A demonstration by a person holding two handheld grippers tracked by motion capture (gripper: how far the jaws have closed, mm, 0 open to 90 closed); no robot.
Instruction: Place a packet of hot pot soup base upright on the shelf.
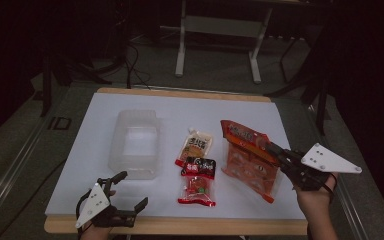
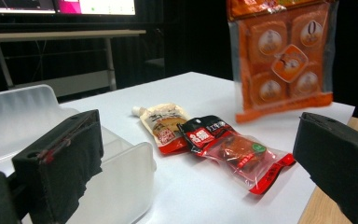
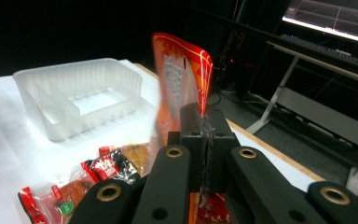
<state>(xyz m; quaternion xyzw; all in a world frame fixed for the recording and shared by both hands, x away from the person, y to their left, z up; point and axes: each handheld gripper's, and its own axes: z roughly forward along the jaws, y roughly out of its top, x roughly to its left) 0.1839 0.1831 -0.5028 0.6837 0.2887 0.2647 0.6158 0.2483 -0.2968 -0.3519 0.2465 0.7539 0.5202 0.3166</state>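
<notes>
Orange plastic catches the eye first: a big orange snack bag [image 1: 247, 159] hangs from the right gripper [image 1: 275, 150], whose two black jaws are clenched on its upper edge, so that the bag dangles below and ahead of the jaws, tilted, with its lower corner close to the white table [image 1: 105, 107]; whether that corner touches the top I cannot tell. In the right gripper view the bag [image 3: 179, 79] rises straight up out of the pinched jaws, its top edge curling over, with the right gripper [image 3: 204, 140] shut tight on it. Beyond those jaws and off to their left stands a clear plastic tray [image 3: 74, 95], and low on their left lie two small packets. The left gripper [image 1: 130, 192] rests at the near edge of the table, released, its jaws wide apart with nothing between them. Seen along the left gripper [image 2: 200, 154], the tray [image 2: 121, 186] sits just beside its left jaw, a red packet [image 2: 240, 154] lies ahead between the two jaws, a cream pouch [image 2: 163, 123] lies just behind that one with their ends overlapping, and the orange bag [image 2: 282, 56] hangs farther off above its right jaw. A hand [image 1: 316, 197] grips the right tool from below.
</notes>
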